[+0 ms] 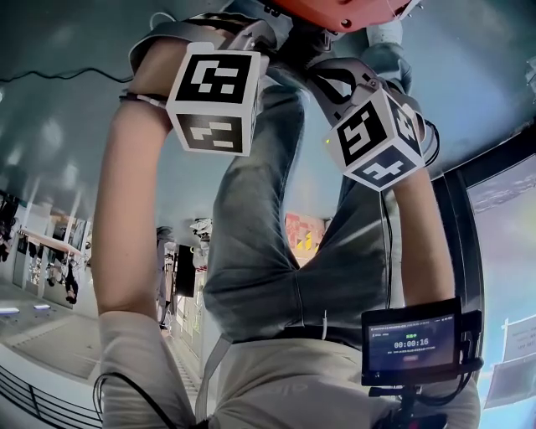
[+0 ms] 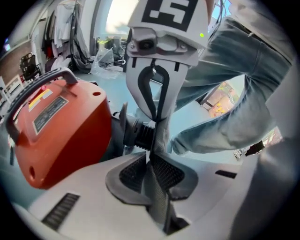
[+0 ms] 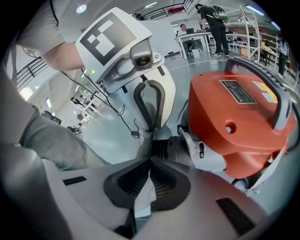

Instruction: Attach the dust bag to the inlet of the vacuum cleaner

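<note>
The red vacuum cleaner (image 2: 61, 126) lies on the floor, with its black ribbed inlet (image 2: 140, 133) pointing at both grippers. A strip of the dust bag's grey cloth (image 2: 159, 140) runs from the inlet down into my left gripper (image 2: 152, 161), which is shut on it. From the other side, my right gripper (image 3: 150, 161) is shut on a pale fold of the same cloth (image 3: 143, 197), just short of the inlet (image 3: 161, 150) and the vacuum cleaner (image 3: 239, 117). The two grippers face each other across the inlet. In the head view their marker cubes (image 1: 216, 99) hide the jaws.
A leg in jeans (image 1: 268, 251) of the person runs between the arms toward the vacuum cleaner (image 1: 343, 12). A small screen (image 1: 410, 339) hangs at the person's waist. Tables, racks and people stand far back (image 3: 211, 28) on the pale floor.
</note>
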